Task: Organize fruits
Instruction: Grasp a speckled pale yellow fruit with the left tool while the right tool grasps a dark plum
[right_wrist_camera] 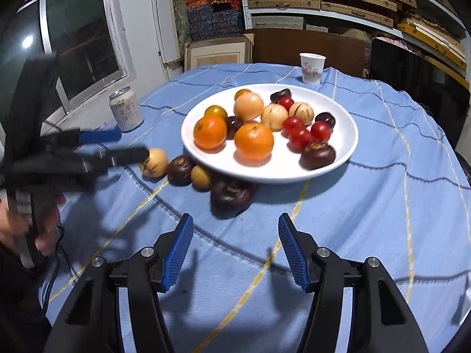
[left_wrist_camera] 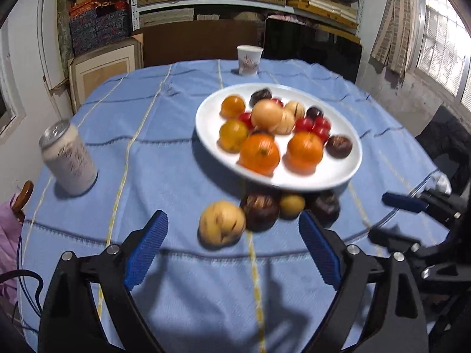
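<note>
We see both claws open and empty: left gripper point(left_wrist_camera: 231, 229) near the yellow fruit point(left_wrist_camera: 221, 226), right gripper point(right_wrist_camera: 235, 235) near the dark fruit point(right_wrist_camera: 231, 195), plate point(right_wrist_camera: 338, 158) beyond.

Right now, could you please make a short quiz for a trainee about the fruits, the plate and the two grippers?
1. True or false: the left gripper holds a fruit.
2. How many fruits lie on the tablecloth beside the white plate?
3. Which stands at the table's far edge? A: drink can; B: paper cup; C: orange.

Key: 1 false, both grippers are open and empty, the right gripper too; 2 four; 3 B.
</note>
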### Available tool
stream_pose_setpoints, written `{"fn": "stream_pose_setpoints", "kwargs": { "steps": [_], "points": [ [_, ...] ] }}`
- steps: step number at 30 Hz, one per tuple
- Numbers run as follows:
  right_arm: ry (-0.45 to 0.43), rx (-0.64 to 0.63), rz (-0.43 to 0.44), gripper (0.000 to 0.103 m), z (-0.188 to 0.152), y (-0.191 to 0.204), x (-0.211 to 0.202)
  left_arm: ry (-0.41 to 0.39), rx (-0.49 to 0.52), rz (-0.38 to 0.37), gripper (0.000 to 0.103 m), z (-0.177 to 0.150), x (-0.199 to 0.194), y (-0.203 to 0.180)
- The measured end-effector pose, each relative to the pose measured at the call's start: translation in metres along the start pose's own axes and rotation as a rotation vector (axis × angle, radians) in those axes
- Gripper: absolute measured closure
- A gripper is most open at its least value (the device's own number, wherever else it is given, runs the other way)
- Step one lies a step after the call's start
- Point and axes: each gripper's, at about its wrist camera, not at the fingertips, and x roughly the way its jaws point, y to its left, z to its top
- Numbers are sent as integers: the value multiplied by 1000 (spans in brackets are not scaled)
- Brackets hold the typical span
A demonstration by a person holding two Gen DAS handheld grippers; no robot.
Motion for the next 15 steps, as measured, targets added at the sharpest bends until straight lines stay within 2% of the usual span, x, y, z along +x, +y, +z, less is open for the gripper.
{"fn": "stream_pose_setpoints", "kwargs": {
  "steps": [2, 9, 15],
  "points": [
    [1, 2, -37, 42, -1, 7, 3, -4, 17, 49, 15, -10, 3, 1],
    [-1, 10, -86, 42, 2, 18, 15, -8, -53, 22, 15, -15, 8, 19],
    [31, 62, -107, 42, 10, 13, 33, -15, -50, 10, 15, -16, 8, 20]
  ]
}}
